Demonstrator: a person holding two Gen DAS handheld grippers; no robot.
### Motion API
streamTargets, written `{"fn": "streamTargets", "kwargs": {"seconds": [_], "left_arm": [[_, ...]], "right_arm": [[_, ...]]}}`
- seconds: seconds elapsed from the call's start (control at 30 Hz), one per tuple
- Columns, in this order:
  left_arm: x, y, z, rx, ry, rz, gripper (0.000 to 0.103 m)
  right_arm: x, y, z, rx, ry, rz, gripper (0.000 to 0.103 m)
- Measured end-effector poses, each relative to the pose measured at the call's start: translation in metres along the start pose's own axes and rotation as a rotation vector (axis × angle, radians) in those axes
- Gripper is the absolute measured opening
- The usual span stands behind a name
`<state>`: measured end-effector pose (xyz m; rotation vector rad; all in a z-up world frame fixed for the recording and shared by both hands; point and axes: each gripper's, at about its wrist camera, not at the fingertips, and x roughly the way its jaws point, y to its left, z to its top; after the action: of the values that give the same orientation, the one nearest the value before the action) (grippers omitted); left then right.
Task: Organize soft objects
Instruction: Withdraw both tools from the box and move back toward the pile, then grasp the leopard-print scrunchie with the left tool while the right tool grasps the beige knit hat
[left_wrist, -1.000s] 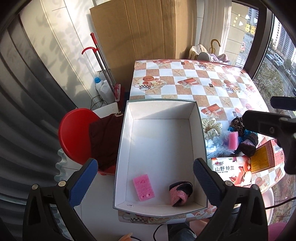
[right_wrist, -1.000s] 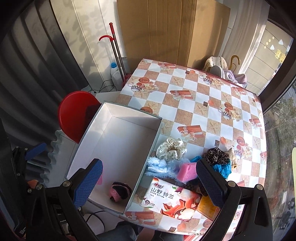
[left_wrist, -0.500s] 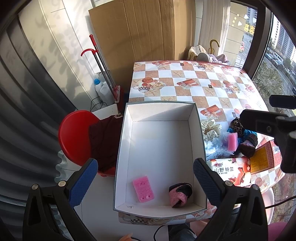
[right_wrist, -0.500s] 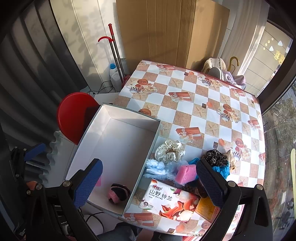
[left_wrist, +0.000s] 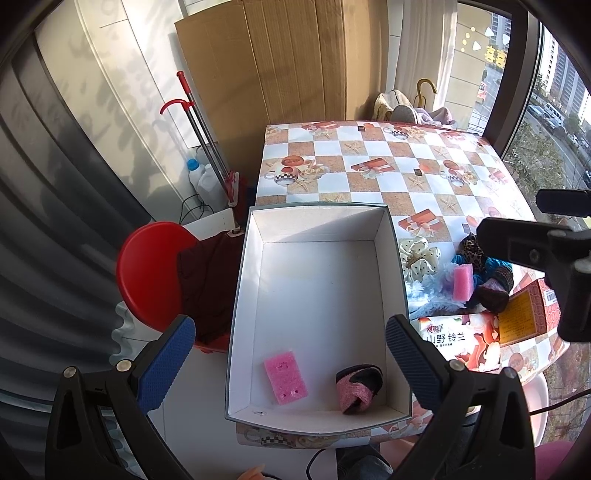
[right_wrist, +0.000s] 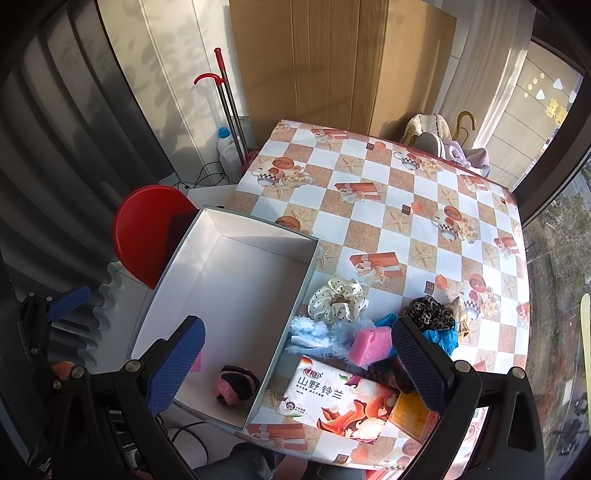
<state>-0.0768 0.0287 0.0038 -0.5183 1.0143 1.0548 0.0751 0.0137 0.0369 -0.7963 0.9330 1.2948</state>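
Checkered counter (right_wrist: 424, 206) fills frame centre; cardboard sheet (right_wrist: 332, 62) upper centre, red stool (right_wrist: 144, 225) left. White box (left_wrist: 317, 288) holds pink sponge (left_wrist: 285, 377) and a sock (left_wrist: 356, 386). Soft pile (right_wrist: 354, 321) lower right. Left gripper (left_wrist: 291, 354) and right gripper (right_wrist: 299, 362): jaws wide, empty.

Left gripper (left_wrist: 290, 363): held high, fingers (left_wrist: 166, 363) spread wide, nothing between them.
Right gripper (right_wrist: 297, 363): raised alongside, fingers (right_wrist: 417, 363) likewise parted and empty.

The checkered table (right_wrist: 424, 229) carries a white box (right_wrist: 236, 236); right of the box lie scrunchies (right_wrist: 338, 299), a pink sponge (right_wrist: 371, 345) and a tissue pack (right_wrist: 343, 402).
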Motion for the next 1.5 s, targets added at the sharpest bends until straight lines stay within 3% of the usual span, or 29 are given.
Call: {"fn": "streamTargets", "kwargs": {"seconds": [0.43,0.63,0.8,0.93,1.13,1.3,1.5], "left_arm": [[-0.002,-0.01,0.008,0.027,-0.004,-0.008,0.103],[0.005,-0.024,0.012,0.053,0.013,-0.047,0.103],[0.016,-0.047,0.024,0.095,0.045,-0.1,0.103],[0.032,-0.078,0.038,0.146,0.085,-0.136,0.103],[0.06,-0.136,0.063,0.228,0.14,-0.165,0.103],[0.095,-0.195,0.091,0.333,0.208,-0.2,0.103],[0.16,-0.271,0.122,0.462,0.322,-0.21,0.103]], "right_arm": [[0.0,-0.011,-0.004,0.035,-0.001,-0.006,0.102],[0.003,-0.029,-0.009,0.082,0.03,0.027,0.102],[0.001,-0.1,-0.018,0.232,0.08,0.07,0.102],[0.006,-0.183,-0.031,0.351,0.147,-0.001,0.102],[0.062,-0.289,-0.056,0.531,0.314,-0.012,0.102],[0.122,-0.33,-0.064,0.536,0.421,-0.038,0.102],[0.189,-0.348,-0.059,0.498,0.478,-0.038,0.102]]}}
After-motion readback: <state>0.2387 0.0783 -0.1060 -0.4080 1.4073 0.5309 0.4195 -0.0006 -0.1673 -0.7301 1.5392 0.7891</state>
